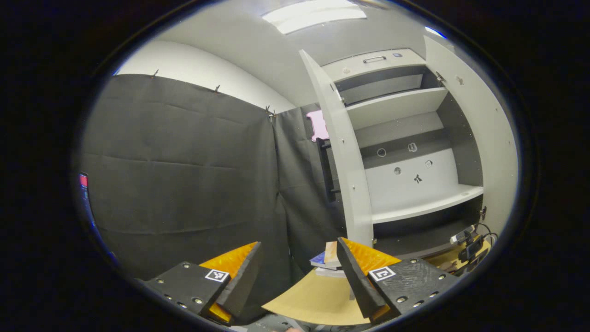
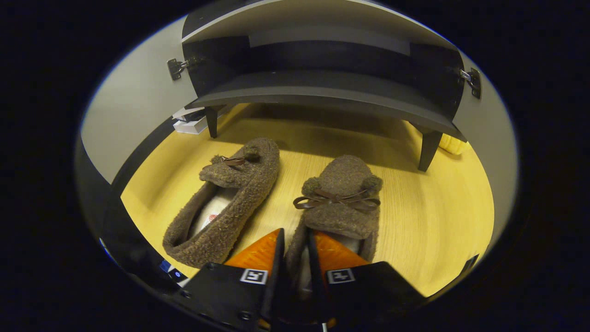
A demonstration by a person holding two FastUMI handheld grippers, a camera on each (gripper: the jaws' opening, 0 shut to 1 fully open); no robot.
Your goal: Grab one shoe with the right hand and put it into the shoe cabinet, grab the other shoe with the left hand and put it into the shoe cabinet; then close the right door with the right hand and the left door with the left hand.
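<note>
Black cloth walls close off the booth in the left gripper view, with a pale ceiling and a light panel seen above. The left claw (image 1: 295, 263) is held wide open with nothing between its fingers, and it is raised well clear of the wooden worktop (image 1: 313, 299). Ahead of it and to its right, the shoe cabinet (image 1: 405, 152) is seen with both doors swung open: the left door (image 1: 343, 152) stands edge-on nearest the claw, the right door (image 1: 479, 138) beyond the shelves. Pale shelves are seen inside, with nothing resting on them. A small stack of flat objects (image 1: 328, 263) lies on the worktop just behind the claw's right finger.

In the right gripper view, two brown fuzzy slippers lie on the worktop in front of the cabinet's dark underside and legs. The left slipper (image 2: 226, 203) lies ahead and to the left of the right claw (image 2: 294, 251), apart from it. The right slipper (image 2: 341, 203), with a ribbon bow, lies directly ahead; its heel rim is pinched between the nearly closed fingers.
</note>
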